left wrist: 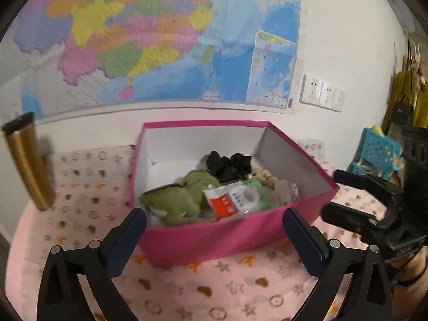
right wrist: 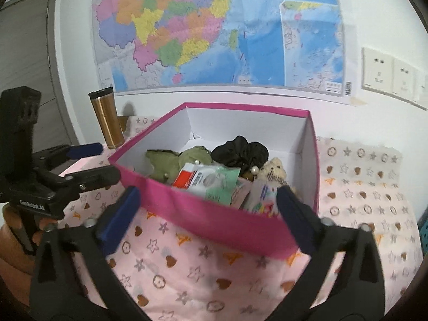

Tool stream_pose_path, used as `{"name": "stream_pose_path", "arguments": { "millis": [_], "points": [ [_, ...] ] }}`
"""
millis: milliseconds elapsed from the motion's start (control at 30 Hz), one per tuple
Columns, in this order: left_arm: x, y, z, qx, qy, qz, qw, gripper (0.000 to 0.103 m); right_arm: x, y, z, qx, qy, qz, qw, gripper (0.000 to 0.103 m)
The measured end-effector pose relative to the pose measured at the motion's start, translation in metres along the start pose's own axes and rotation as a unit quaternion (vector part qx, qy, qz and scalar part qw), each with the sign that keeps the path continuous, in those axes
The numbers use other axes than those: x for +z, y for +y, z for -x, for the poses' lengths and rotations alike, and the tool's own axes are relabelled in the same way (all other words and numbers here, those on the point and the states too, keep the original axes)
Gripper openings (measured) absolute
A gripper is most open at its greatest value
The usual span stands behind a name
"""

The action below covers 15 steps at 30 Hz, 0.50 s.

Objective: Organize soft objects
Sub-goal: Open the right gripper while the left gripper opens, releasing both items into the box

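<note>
Pink box (left wrist: 214, 238) sitting on the patterned cloth (left wrist: 214, 289), already holding green plush (left wrist: 184, 198), black scrunchie (left wrist: 227, 165), tissue packet (left wrist: 235, 198) and small bear (right wrist: 272, 171). Seemingly finishing the sorting. Left gripper (left wrist: 214, 230) and right gripper (right wrist: 208, 208) both hovering wide and empty before the box; probably checking for leftovers next.

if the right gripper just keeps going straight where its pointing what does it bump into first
Most likely the near wall of the pink box, which fills the space ahead of the open right gripper. Depth is uncertain; aimed slightly higher, it would meet the tissue pack instead.
</note>
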<state>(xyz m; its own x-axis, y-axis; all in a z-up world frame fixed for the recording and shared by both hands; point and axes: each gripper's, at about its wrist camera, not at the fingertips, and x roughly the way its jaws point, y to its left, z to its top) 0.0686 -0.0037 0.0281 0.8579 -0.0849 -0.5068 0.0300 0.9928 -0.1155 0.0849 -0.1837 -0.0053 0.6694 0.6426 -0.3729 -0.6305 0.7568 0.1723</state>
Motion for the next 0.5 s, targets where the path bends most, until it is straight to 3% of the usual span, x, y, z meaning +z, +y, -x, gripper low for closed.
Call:
{"name": "stream_pose_path", "arguments": {
  "millis": [267, 500],
  "points": [
    [-0.032, -0.008, 0.017, 0.051, 0.010, 0.002, 0.9986, 0.103, -0.033, 0.012, 0.006, -0.035, 0.020, -0.015, 0.999, 0.103],
    [-0.052, -0.010, 0.022, 0.054, 0.027, 0.019, 0.9980, 0.103, -0.045, 0.016, 0.011, -0.033, 0.035, -0.010, 0.999, 0.103]
  ]
}}
